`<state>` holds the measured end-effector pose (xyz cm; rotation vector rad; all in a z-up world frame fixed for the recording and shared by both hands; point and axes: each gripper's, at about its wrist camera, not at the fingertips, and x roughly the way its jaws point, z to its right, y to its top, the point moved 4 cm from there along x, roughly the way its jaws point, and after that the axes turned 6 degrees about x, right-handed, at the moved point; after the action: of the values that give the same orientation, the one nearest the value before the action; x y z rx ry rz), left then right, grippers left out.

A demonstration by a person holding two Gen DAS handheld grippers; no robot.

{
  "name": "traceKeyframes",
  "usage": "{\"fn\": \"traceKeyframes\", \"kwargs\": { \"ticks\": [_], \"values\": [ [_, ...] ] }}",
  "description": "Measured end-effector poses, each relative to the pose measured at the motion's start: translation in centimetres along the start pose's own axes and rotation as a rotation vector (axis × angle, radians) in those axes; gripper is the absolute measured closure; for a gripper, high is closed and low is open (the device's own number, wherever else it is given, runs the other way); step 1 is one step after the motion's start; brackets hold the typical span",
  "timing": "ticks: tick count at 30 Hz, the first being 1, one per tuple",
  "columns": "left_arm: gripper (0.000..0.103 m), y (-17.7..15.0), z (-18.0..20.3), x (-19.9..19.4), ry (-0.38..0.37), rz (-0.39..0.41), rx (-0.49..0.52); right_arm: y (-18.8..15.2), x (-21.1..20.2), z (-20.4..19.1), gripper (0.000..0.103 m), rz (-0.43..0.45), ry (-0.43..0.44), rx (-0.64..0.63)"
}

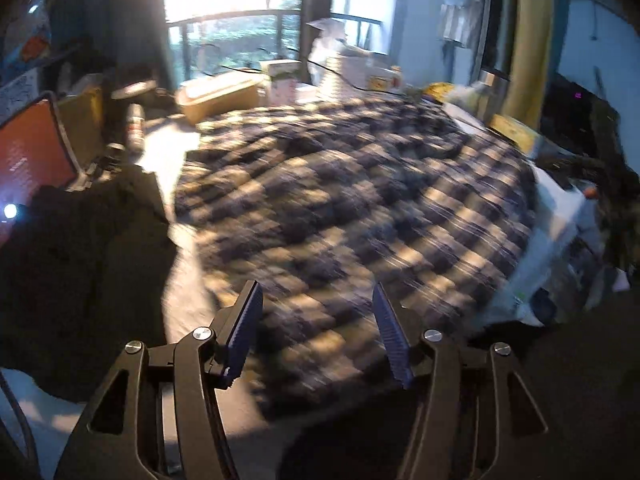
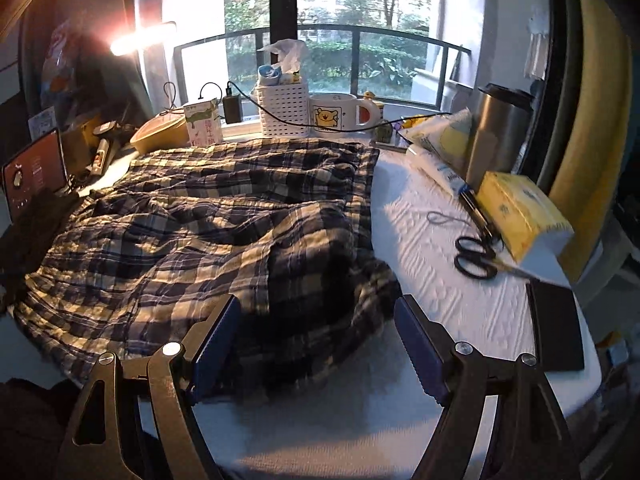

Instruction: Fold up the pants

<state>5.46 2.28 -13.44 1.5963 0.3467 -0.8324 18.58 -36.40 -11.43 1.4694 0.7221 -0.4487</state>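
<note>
Both tongs, left tongs (image 1: 316, 328) and right tongs (image 2: 316, 344), hang apart and empty above the rumpled pants (image 2: 208, 232), whose folded edge at 12 o'clock awaits smoothing.

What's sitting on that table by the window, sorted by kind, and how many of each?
Plaid pants: 1
Scissors: 1
Yellow tissue pack: 1
Steel tumbler: 1
Bear mug: 1
White basket: 1
Milk carton: 1
Total: 7

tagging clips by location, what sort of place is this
Probably a home desk by a window: plaid pants lie on a white-covered table crowded with a cartoon mug, scissors and a tissue pack.
</note>
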Motion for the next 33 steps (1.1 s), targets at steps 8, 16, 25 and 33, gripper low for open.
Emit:
{"fn": "traceKeyframes", "kwargs": {
  "ticks": [8, 16, 25, 33],
  "values": [
    [0.039, -2.0, 2.8, 0.7, -0.087, -0.056, 0.063, -0.2, -0.9, 0.1, 0.022, 0.014, 0.001, 0.008],
    [0.039, -3.4, 3.7, 1.9, -0.046, -0.077, 0.179, -0.7, -0.3, 1.0, 0.022, 0.001, 0.0, 0.038],
    [0.1, -2.8, 1.4, 1.5, -0.105, -0.043, 0.061, -1.1, 0.3, 1.7, 0.022, -0.013, -0.021, 0.039],
    [0.102, -1.0, -0.8, 0.3, -0.135, 0.026, -0.059, -2.3, 1.0, 3.7, 0.022, -0.041, -0.134, -0.062]
  ]
}}
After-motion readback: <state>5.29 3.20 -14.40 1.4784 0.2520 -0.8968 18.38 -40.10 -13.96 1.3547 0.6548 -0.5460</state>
